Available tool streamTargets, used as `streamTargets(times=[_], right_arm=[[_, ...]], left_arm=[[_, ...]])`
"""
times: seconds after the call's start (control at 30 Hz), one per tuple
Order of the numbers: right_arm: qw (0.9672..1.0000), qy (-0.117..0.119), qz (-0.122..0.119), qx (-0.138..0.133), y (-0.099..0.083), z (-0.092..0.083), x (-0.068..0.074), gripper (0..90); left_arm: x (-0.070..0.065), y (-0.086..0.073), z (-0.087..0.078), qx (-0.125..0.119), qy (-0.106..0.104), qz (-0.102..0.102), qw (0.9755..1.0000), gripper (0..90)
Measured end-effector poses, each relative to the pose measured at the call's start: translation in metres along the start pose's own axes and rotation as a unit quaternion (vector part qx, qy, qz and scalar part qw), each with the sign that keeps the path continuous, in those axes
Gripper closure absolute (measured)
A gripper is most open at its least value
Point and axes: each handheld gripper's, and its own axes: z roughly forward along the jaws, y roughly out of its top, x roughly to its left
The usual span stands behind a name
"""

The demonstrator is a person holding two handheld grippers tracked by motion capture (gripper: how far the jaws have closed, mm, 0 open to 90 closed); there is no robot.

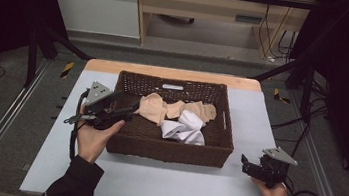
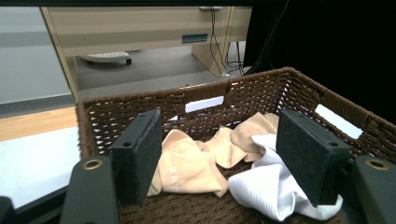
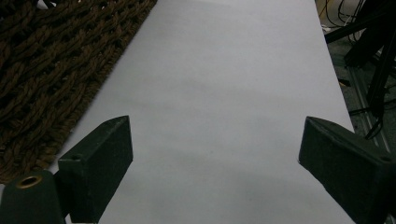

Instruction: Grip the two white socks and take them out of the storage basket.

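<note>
High view: the left gripper (image 1: 131, 109) reaches over the left wall of the woven basket (image 1: 121, 143), jaws apart, pointing right at the beige cloth (image 1: 153, 108), which lies just ahead. A white cloth (image 1: 185, 128) lies beyond it, toward the right. The right gripper (image 1: 247, 166) rests on the table (image 1: 162, 182), well apart from the basket's contents.

Left gripper view: the spread jaws frame both cloths (image 2: 187, 165), beige nearer the left jaw, white (image 2: 261, 189) beside the right.

Right gripper view: jaws wide apart over bare table (image 3: 224, 93), basket wall (image 3: 42, 70) at left.
</note>
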Motion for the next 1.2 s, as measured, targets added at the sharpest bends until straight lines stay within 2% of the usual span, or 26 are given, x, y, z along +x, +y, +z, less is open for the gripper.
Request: streamTargets(times=[0.1, 0.17, 0.3, 0.6, 0.87, 1.07, 1.2], right_arm=[[1.0000, 0.001, -0.001, 0.001, 0.000, 0.001, 0.000, 10.1], [1.0000, 0.001, -0.002, 0.001, 0.000, 0.001, 0.000, 10.1], [1.0000, 0.001, -0.003, 0.000, 0.000, 0.001, 0.000, 10.1], [1.0000, 0.002, -0.002, 0.000, 0.000, 0.001, 0.000, 10.1], [1.0000, 0.003, -0.005, -0.002, 0.000, 0.001, 0.000, 10.1], [1.0000, 0.001, -0.005, -0.003, 0.000, 0.001, 0.000, 10.1], [1.0000, 0.002, -0.005, -0.002, 0.000, 0.001, 0.000, 10.1]], left_arm=[[-0.006, 0.003, 0.008, 0.002, -0.002, -0.003, 1.0000, 31.3], [-0.011, 0.005, 0.015, 0.008, 0.000, 0.007, 0.9999, 31.2], [-0.020, 0.010, 0.025, 0.009, -0.008, 0.004, 0.9999, 31.2], [-0.037, 0.022, 0.055, 0.017, -0.013, 0.016, 0.9996, 31.2], [-0.047, 0.019, 0.085, 0.031, -0.017, 0.024, 0.9991, 31.4], [-0.054, 0.014, 0.108, 0.042, -0.023, 0.020, 0.9986, 31.5], [-0.059, 0.010, 0.121, 0.049, -0.026, 0.024, 0.9982, 31.5]])
